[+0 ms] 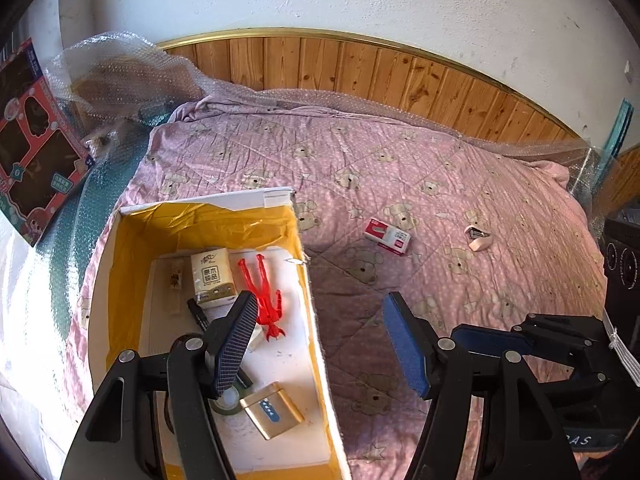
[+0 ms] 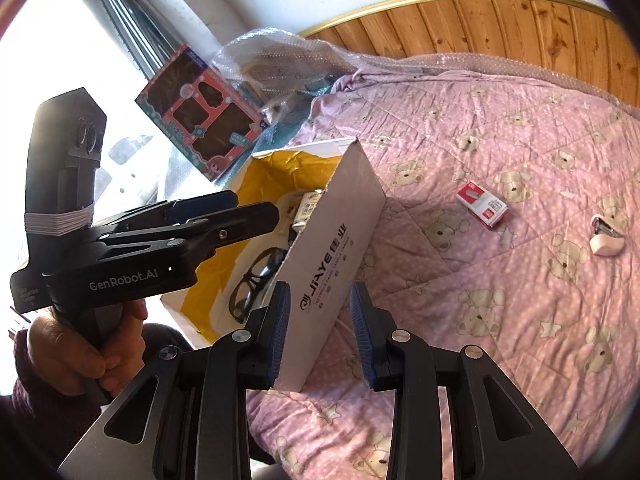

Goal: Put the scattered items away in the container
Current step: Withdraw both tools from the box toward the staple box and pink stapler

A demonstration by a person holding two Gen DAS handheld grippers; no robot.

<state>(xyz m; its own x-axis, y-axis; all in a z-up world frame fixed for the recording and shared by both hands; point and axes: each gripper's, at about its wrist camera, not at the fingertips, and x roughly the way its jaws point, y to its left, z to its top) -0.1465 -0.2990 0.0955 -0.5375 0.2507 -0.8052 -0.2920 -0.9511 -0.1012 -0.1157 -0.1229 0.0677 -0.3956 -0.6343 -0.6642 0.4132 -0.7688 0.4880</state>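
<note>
An open cardboard box [image 1: 208, 204] with a yellow lining sits on the left of the bed. It holds a tissue pack [image 1: 212, 276], a red figure [image 1: 264, 296], a gold case [image 1: 272, 410], a tape roll and glasses [image 2: 256, 284]. My left gripper [image 1: 320, 340] is open, with one finger over the box and the other past its right wall. My right gripper [image 2: 320, 332] is open and empty, low beside the box's outer wall [image 2: 340, 220]. On the quilt lie a red-and-white staples box [image 1: 387, 237] [image 2: 482, 204] and a small white staple remover [image 1: 478, 238] [image 2: 606, 238].
A pink bear-print quilt [image 1: 400, 160] covers the bed, with a wooden headboard [image 1: 360, 68] behind. Bubble wrap [image 1: 120, 68] and a red toy package [image 1: 36, 140] [image 2: 204, 116] lie at the far left. A hand [image 2: 80, 356] holds the left gripper's handle.
</note>
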